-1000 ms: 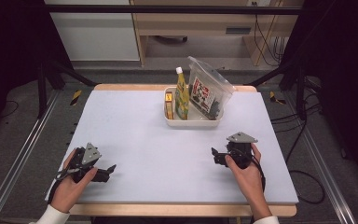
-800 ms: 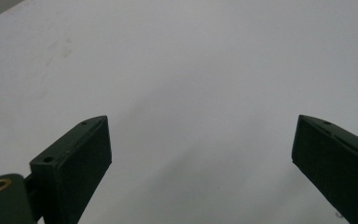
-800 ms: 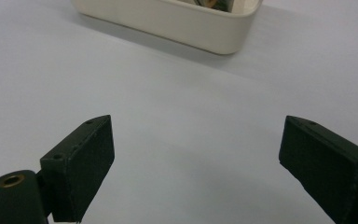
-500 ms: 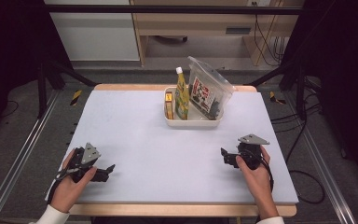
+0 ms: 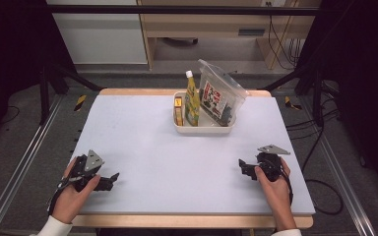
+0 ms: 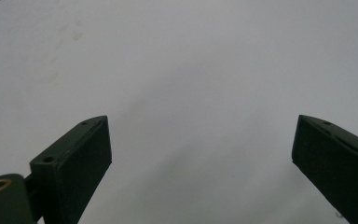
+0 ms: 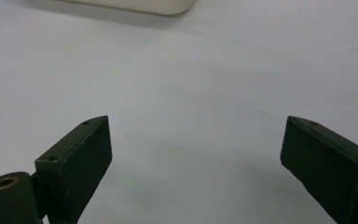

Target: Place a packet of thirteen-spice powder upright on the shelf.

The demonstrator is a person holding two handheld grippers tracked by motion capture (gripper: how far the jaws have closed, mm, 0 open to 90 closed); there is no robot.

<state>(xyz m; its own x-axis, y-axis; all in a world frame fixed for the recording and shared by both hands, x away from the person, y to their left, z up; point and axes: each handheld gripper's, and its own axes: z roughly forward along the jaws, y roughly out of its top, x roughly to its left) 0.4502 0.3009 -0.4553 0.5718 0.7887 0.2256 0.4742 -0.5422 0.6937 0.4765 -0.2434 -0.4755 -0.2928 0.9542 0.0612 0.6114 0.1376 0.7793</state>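
Observation:
My left gripper (image 5: 112,179) rests low over the white table (image 5: 142,142) near its front left corner, held in a hand. Its jaws stand wide apart in the left gripper view, left gripper (image 6: 200,154) open with only bare table between them. My right gripper (image 5: 242,167) sits near the front right, also held in a hand, pointing left. In the right gripper view the right gripper (image 7: 196,154) is open and empty, and a corner of the cream tray (image 7: 144,7) shows at the top edge.
A cream tray (image 5: 204,129) stands at the table's far middle. It holds a yellow-green bottle (image 5: 192,101), a small yellow box (image 5: 178,110) and a clear bag with a red and white label (image 5: 221,96). Black frame rails run along both sides.
My right gripper has moved to the right and a little toward the front edge. The left gripper has stayed where it was.

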